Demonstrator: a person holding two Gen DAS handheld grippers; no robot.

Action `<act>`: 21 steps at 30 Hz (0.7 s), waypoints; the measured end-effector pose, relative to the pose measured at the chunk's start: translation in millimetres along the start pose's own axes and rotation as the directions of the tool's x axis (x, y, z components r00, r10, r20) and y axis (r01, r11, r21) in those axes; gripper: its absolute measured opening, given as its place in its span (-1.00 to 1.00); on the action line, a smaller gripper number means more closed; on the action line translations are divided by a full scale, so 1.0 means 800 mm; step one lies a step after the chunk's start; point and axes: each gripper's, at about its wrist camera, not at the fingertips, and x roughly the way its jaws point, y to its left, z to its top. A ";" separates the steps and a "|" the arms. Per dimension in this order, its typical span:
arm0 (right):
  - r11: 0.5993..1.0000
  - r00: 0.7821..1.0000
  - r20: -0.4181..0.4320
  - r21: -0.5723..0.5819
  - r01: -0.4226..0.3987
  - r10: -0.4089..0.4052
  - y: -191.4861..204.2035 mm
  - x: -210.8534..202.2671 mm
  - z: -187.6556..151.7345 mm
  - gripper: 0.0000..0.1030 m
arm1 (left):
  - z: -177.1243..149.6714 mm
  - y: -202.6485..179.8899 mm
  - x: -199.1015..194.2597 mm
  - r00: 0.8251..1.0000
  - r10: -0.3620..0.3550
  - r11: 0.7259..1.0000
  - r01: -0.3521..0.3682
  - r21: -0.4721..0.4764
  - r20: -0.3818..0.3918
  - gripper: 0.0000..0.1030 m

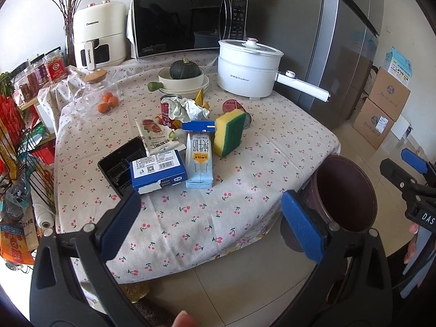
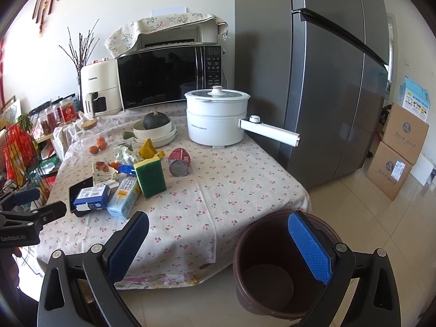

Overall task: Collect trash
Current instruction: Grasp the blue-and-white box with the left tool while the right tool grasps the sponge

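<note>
- Surface (image 1: 245,190) w/ cherry cloth: white electric pot (image 1: 249,66), microwave (image 1: 188,21), sponge (image 1: 229,132) upright amid the trash.
- Black tray (image 1: 120,163) half hidden under blue box (image 1: 158,170).
- Milk carton (image 1: 199,160), snack wrapper (image 1: 156,136) well ahead of my left gripper (image 1: 209,223); brown bin (image 2: 275,267) on floor under my right gripper (image 2: 226,248). Both jaws apart, holding nothing.

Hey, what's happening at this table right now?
A person holds a claw in each hand at the near edge of the table, about to clear trash. The left claw and right claw are both open and empty. The milk carton, blue box, snack wrapper and cans still lie on the cloth. The brown bin on the floor looks empty.
</note>
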 end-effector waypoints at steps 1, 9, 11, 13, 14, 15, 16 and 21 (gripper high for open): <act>1.000 1.000 -0.021 -0.010 -0.010 0.010 0.000 0.005 0.006 1.00 | 0.003 0.004 0.005 1.000 -0.011 1.000 0.011 -0.002 -0.021 0.99; 0.988 0.961 -0.258 -0.093 -0.123 0.096 0.004 0.088 0.037 1.00 | 0.026 0.065 0.082 0.977 -0.041 0.990 0.012 -0.140 -0.211 0.99; 0.986 0.947 -0.303 -0.092 -0.141 0.107 0.006 0.113 0.039 1.00 | 0.027 0.079 0.104 0.968 -0.026 0.985 -0.018 -0.173 -0.248 0.99; 0.985 0.935 -0.331 -0.067 -0.160 0.130 0.004 0.133 0.041 1.00 | 0.029 0.088 0.124 0.961 -0.015 0.982 -0.038 -0.186 -0.276 0.98; 0.985 0.931 -0.336 -0.050 -0.166 0.140 0.003 0.144 0.039 1.00 | 0.032 0.090 0.132 0.957 -0.011 0.982 -0.044 -0.183 -0.289 0.98; 0.985 0.925 -0.349 -0.031 -0.172 0.150 0.000 0.153 0.038 1.00 | 0.035 0.091 0.138 0.956 -0.016 0.983 -0.038 -0.177 -0.294 0.98; 0.984 0.913 -0.375 -0.009 -0.177 0.160 -0.001 0.164 0.036 1.00 | 0.040 0.092 0.144 0.954 -0.017 0.986 -0.033 -0.161 -0.298 0.98; 0.978 0.890 -0.411 0.014 -0.210 0.197 0.000 0.189 0.046 1.00 | 0.070 0.081 0.165 0.923 -0.110 0.988 0.142 0.058 -0.369 0.98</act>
